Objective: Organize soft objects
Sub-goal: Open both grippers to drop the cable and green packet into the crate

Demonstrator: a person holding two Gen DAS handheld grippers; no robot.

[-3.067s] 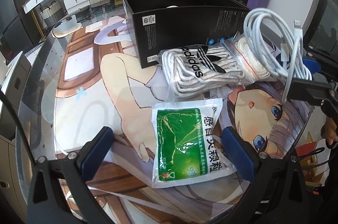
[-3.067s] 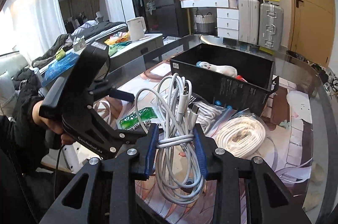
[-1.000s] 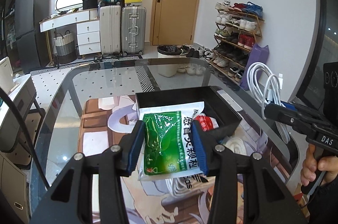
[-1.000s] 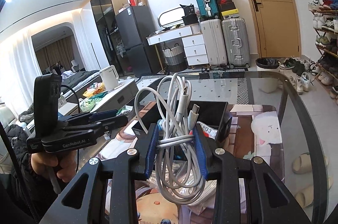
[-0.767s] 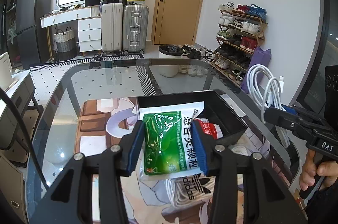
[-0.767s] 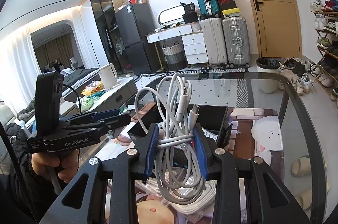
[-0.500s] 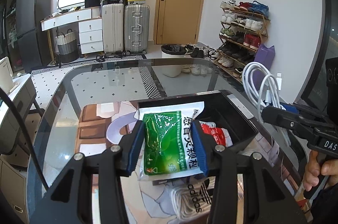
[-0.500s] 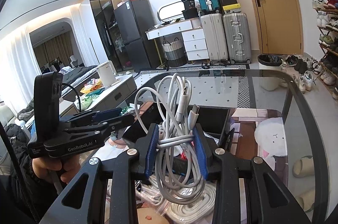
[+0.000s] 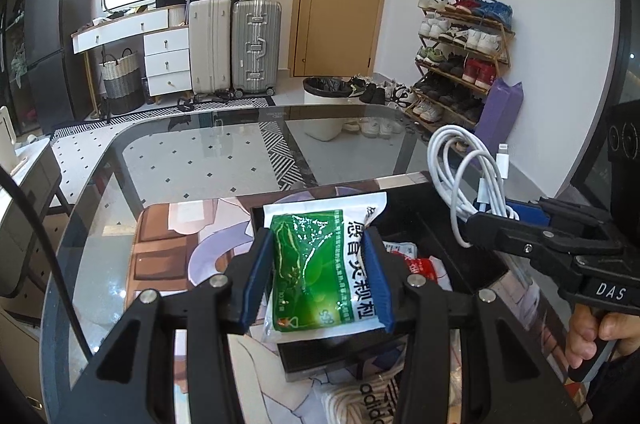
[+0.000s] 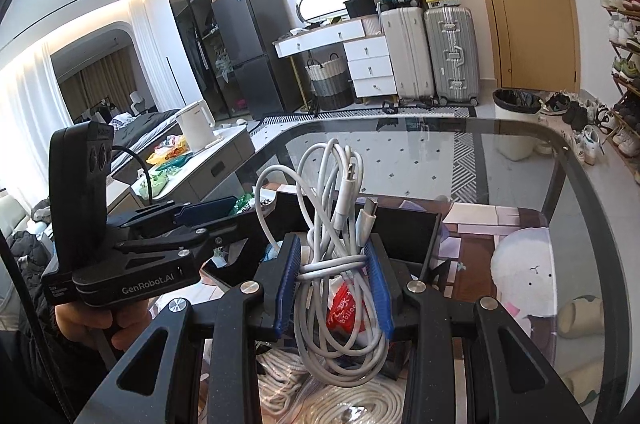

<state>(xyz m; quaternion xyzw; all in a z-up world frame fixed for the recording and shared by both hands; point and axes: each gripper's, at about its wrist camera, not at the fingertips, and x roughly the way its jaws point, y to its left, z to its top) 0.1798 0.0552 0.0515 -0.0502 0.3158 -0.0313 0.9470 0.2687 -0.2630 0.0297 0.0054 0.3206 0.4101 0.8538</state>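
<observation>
Green sachet (image 9: 316, 274) clamped in left gripper (image 9: 318, 280) | right gripper (image 10: 332, 288) clamps white cable (image 10: 340, 264) | seemingly over black box (image 9: 436, 208)

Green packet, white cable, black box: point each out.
Green packet (image 9: 316, 276), left wrist view, green printed face.
White cable (image 10: 340, 264), right wrist view, wrapped waist.
Black box (image 9: 404, 200), left wrist view, far inner wall.

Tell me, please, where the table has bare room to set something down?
Bare glass table lies beyond the black box, toward the far rim, and left of the printed mat. Near the grippers it is crowded: the box and the bagged laces sit close together.
</observation>
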